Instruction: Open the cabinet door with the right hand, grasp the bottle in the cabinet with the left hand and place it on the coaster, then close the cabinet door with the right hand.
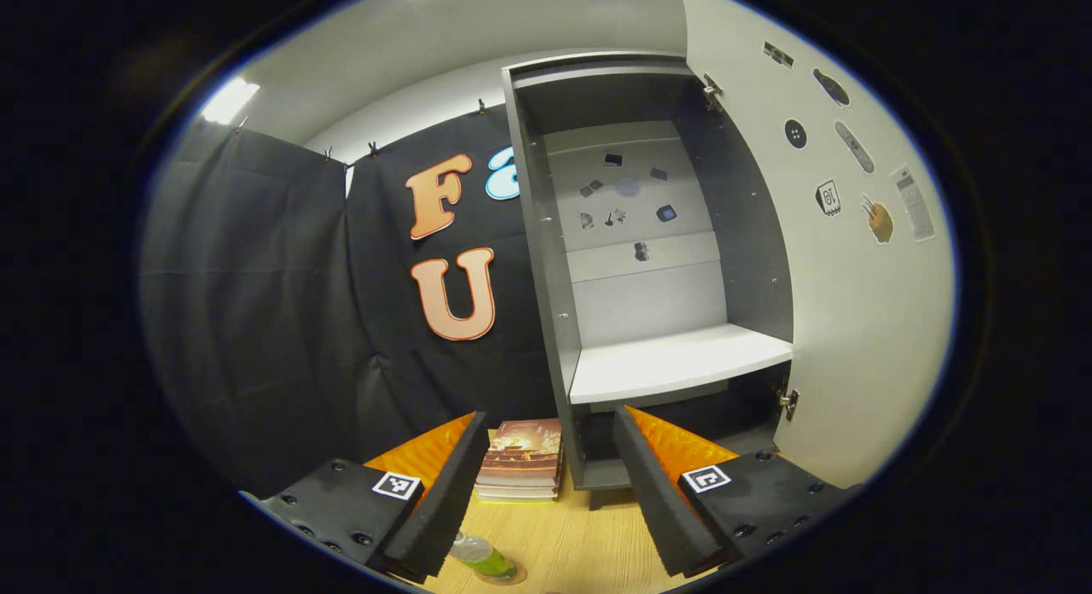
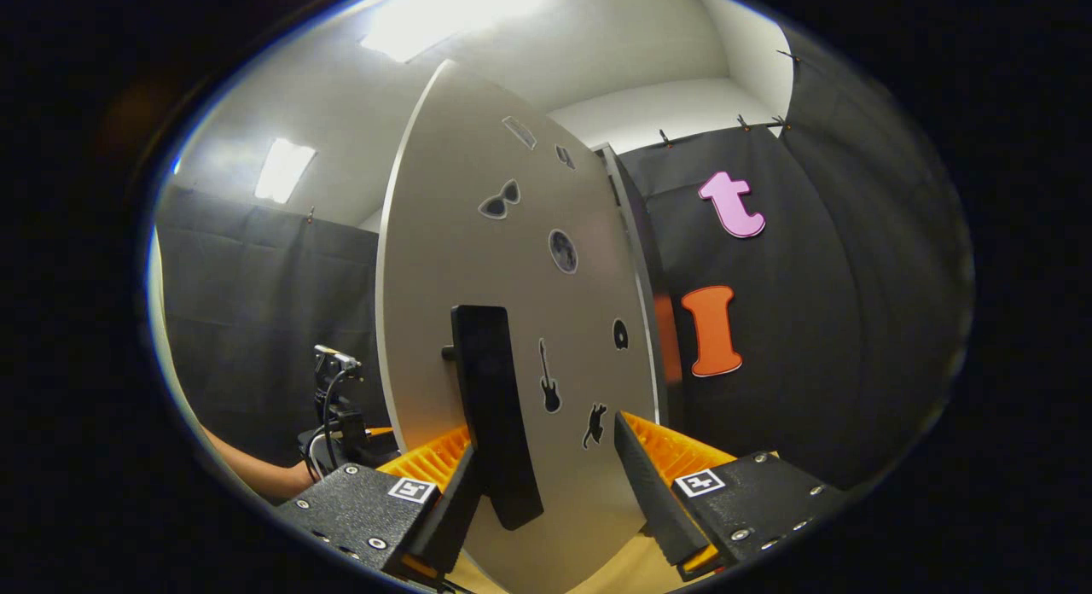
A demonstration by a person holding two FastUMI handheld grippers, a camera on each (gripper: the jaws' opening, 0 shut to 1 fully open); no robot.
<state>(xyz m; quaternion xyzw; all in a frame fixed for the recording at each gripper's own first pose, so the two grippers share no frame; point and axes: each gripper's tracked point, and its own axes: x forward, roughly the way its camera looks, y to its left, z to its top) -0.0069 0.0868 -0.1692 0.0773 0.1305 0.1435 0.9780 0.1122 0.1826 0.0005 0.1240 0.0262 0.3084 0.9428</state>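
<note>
In the left gripper view the grey cabinet (image 1: 546, 261) stands open, and its white shelf (image 1: 674, 363) is bare. A clear bottle with green liquid (image 1: 483, 558) sits on the wooden table just below my left gripper (image 1: 550, 423), apparently on a round coaster (image 1: 512, 574). That gripper is open and holds nothing. In the right gripper view the door (image 2: 520, 261) is swung wide, with its stickered outer face toward me. Its black handle (image 2: 493, 406) lies between the fingers of my open right gripper (image 2: 546, 457), close beside the left finger (image 2: 452, 509).
A stack of books (image 1: 522, 459) lies on the wooden table (image 1: 580, 543) against the cabinet's left foot. The open door's inner face (image 1: 862, 261) walls off the right side. In the right gripper view a person's forearm (image 2: 256, 474) and the other gripper (image 2: 341, 423) show at the left.
</note>
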